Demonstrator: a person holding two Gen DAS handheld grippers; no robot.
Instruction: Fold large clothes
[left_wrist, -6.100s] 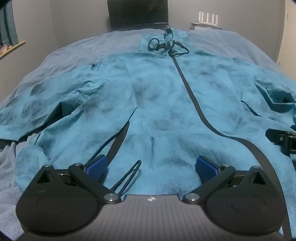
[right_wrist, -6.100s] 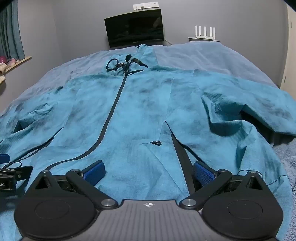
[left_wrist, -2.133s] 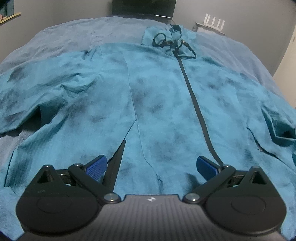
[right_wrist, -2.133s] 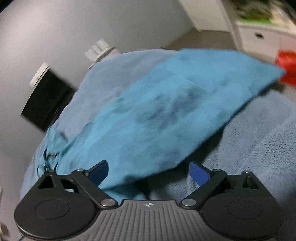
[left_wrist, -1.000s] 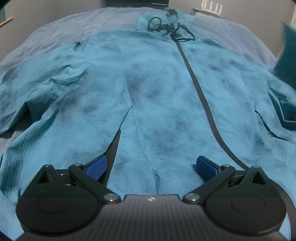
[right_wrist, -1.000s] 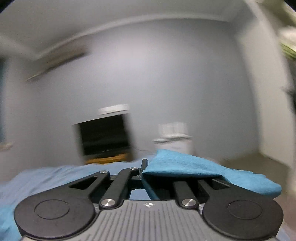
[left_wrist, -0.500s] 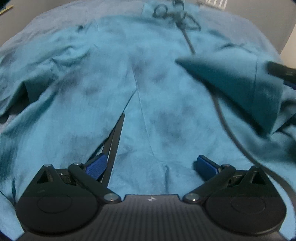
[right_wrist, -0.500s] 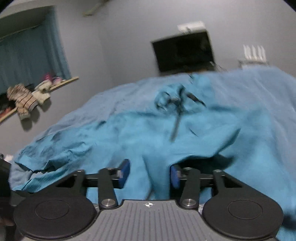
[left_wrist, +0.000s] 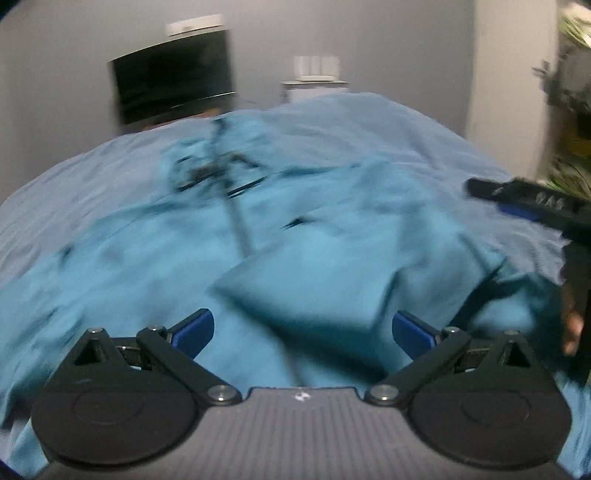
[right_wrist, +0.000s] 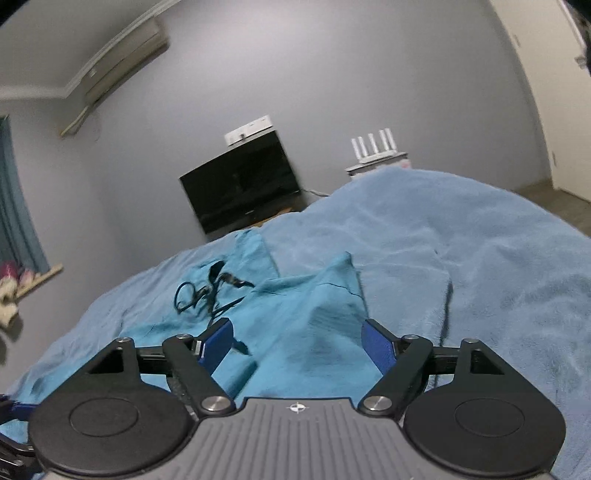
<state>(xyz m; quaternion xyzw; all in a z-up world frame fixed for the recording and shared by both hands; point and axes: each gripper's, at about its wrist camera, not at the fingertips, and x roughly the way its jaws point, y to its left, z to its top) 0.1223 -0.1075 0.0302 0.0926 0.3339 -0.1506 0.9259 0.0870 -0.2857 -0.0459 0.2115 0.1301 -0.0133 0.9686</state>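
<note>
At the bottom of each wrist view, the left gripper (left_wrist: 301, 330) and right gripper (right_wrist: 297, 341) have their blue-padded fingers spread wide, holding nothing. Just beyond them, filling mid-frame, the teal mottled zip-up jacket (left_wrist: 147, 258) lies on the pale blue fleece blanket (right_wrist: 480, 266), one sleeve (left_wrist: 310, 284) folded across its front. A black screen (right_wrist: 240, 184) stands in the upper centre.

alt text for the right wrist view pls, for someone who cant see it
The open right gripper hovers over a teal jacket spread on a blue blanket, its black drawcords tangled at the collar. Behind the bed stand a dark monitor and a white router against a grey wall.
</note>
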